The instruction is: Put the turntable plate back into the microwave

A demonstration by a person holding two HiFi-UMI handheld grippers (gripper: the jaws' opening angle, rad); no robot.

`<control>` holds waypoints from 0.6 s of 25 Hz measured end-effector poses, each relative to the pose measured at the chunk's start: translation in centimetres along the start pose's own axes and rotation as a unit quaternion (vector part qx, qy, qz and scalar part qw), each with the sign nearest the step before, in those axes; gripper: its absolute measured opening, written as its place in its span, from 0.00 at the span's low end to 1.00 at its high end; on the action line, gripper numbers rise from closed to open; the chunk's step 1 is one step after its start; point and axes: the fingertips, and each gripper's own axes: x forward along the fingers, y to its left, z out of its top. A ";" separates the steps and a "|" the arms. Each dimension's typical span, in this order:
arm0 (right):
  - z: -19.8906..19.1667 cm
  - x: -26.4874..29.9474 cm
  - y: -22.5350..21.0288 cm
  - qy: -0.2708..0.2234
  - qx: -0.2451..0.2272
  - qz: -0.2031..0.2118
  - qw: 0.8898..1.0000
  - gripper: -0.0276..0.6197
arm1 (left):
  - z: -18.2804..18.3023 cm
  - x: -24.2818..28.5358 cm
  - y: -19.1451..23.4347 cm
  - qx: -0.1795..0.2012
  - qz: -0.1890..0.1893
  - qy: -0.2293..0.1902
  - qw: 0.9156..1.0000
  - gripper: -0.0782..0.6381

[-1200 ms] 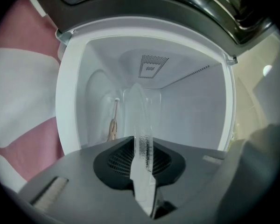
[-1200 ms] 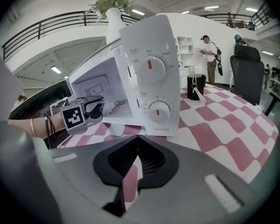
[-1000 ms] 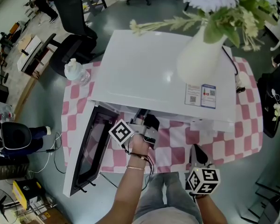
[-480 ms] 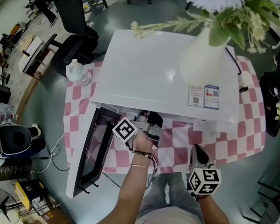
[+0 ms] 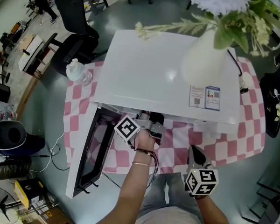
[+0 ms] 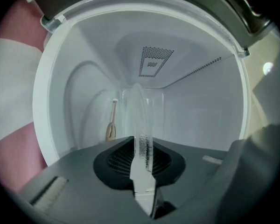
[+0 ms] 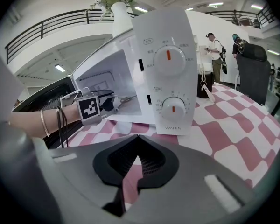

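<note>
Inside the microwave cavity, the left gripper has barely moved, jaws pinching the clear turntable plate by its rim, seemingly not yet seated; right gripper waits, jaws pressed together.

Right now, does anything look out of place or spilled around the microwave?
Nothing looks spilled or broken. The one oddity is a white vase of flowers standing on top of the microwave, where it could tip.
</note>
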 end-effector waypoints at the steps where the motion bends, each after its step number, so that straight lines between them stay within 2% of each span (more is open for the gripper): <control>1: 0.0 0.0 0.0 0.000 0.000 0.000 1.000 0.06 | 0.0 0.0 0.1 0.001 0.000 0.000 1.000 0.17; 6: 0.0 0.1 -0.1 0.000 -0.001 0.000 1.000 0.06 | 0.0 -0.1 0.5 0.012 0.009 0.004 1.000 0.16; 12: -0.1 0.0 -0.1 0.001 0.001 0.001 1.000 0.06 | 0.0 0.0 0.6 0.067 0.049 0.032 0.996 0.13; 15: -0.1 -0.1 0.1 0.000 0.001 0.004 1.000 0.06 | -0.2 -0.1 0.8 0.071 0.061 0.036 0.995 0.14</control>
